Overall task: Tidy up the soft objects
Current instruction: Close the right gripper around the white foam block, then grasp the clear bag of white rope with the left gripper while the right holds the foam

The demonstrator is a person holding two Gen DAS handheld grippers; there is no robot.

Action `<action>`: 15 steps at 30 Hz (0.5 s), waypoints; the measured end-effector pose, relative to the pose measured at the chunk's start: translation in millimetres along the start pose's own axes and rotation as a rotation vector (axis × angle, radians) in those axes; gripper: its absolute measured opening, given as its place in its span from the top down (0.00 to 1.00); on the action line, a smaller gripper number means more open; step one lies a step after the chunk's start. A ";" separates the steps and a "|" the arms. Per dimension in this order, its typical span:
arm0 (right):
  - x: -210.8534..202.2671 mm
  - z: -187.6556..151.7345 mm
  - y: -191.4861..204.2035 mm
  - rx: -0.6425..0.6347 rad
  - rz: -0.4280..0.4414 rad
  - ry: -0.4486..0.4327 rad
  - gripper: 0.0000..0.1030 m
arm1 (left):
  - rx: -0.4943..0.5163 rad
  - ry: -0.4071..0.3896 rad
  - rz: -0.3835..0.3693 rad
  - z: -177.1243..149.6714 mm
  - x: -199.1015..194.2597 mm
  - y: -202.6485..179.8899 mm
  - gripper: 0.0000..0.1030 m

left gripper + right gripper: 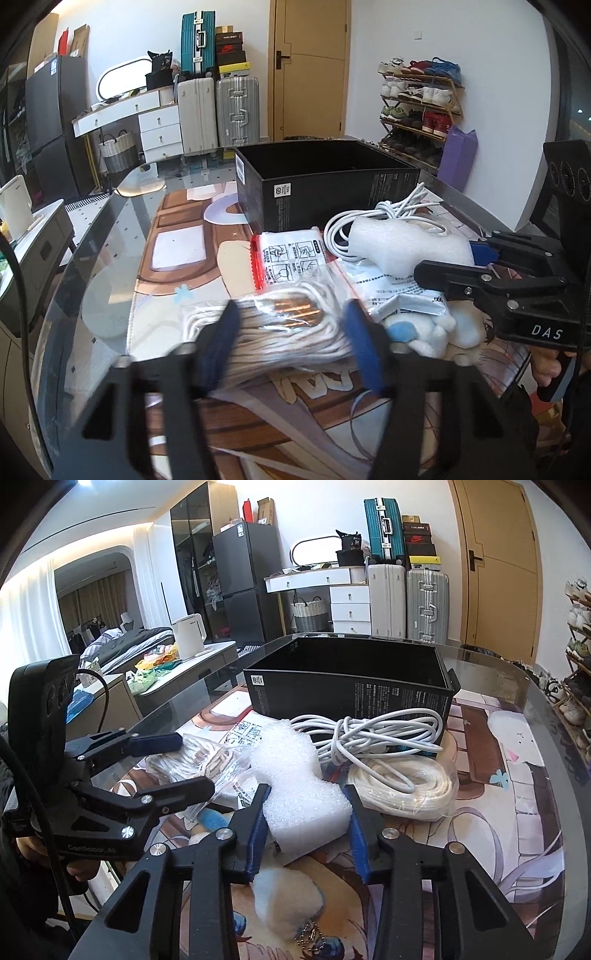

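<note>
The left gripper (291,332) squeezed a bag of white rope (273,325) on the table mat (177,273). The right gripper (306,819) pinched a white foam block (299,786) tight. Both sat near the open black box (351,686).

Left wrist view: low over the table (110,236), close behind the left gripper (291,332), facing the black box (325,192) and the door wall. Right wrist view: same height, close behind the right gripper (306,812), angled leftward toward the fridge (bedroom beyond). Shared: box, foam block (299,775), white cable (388,218), each other's gripper
</note>
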State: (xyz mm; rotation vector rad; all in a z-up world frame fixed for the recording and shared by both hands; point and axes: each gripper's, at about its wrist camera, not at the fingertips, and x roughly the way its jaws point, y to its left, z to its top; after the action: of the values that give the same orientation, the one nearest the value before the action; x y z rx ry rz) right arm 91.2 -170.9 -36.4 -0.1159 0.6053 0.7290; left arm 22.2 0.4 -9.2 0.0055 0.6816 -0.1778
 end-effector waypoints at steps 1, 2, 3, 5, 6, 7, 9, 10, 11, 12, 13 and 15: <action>-1.1 -0.4 -0.1 -0.001 0.000 -0.001 0.63 | -0.004 0.001 -0.008 0.2 -0.9 1.3 0.53; -1.9 -0.3 -0.1 -0.001 0.000 -0.002 0.63 | -0.004 0.001 -0.015 0.5 -1.4 1.4 0.56; -2.5 -0.3 -0.2 -0.002 0.000 -0.002 0.63 | -0.004 0.002 -0.018 0.8 -2.2 1.8 0.57; -4.2 -0.7 -0.5 -0.003 0.000 -0.006 0.63 | -0.007 -0.002 -0.021 1.4 -3.4 3.3 0.56; -5.1 -0.9 -0.6 -0.003 0.001 -0.007 0.63 | -0.011 -0.005 -0.023 2.1 -4.7 4.2 0.56; -5.5 -0.8 -1.0 -0.003 -0.001 -0.009 0.63 | -0.013 -0.008 -0.024 2.5 -5.9 4.9 0.55; -6.3 -0.6 -1.9 -0.002 0.000 -0.012 0.63 | -0.017 -0.004 -0.016 3.6 -7.8 7.5 0.36; -6.8 -0.7 -2.2 -0.002 -0.001 -0.014 0.63 | -0.021 -0.002 -0.005 4.0 -9.2 9.7 0.31; -7.2 -0.8 -2.6 -0.001 -0.003 -0.015 0.63 | -0.025 -0.004 0.001 4.0 -10.4 11.9 0.24; -7.6 -0.9 -3.2 0.000 -0.003 -0.015 0.63 | -0.030 -0.007 0.003 3.9 -11.7 14.7 0.18; -7.8 -1.1 -3.6 0.000 -0.005 -0.016 0.63 | -0.040 -0.008 0.006 3.6 -13.2 18.0 0.16; -8.1 -1.1 -4.7 0.001 -0.005 -0.018 0.63 | -0.066 -0.003 0.006 4.2 -13.3 23.2 0.08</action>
State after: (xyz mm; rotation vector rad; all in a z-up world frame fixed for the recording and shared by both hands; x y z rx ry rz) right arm 89.0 -179.5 -33.3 -0.1095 0.5885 0.7243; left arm 18.5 25.2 1.2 -0.0561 0.6838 -0.1497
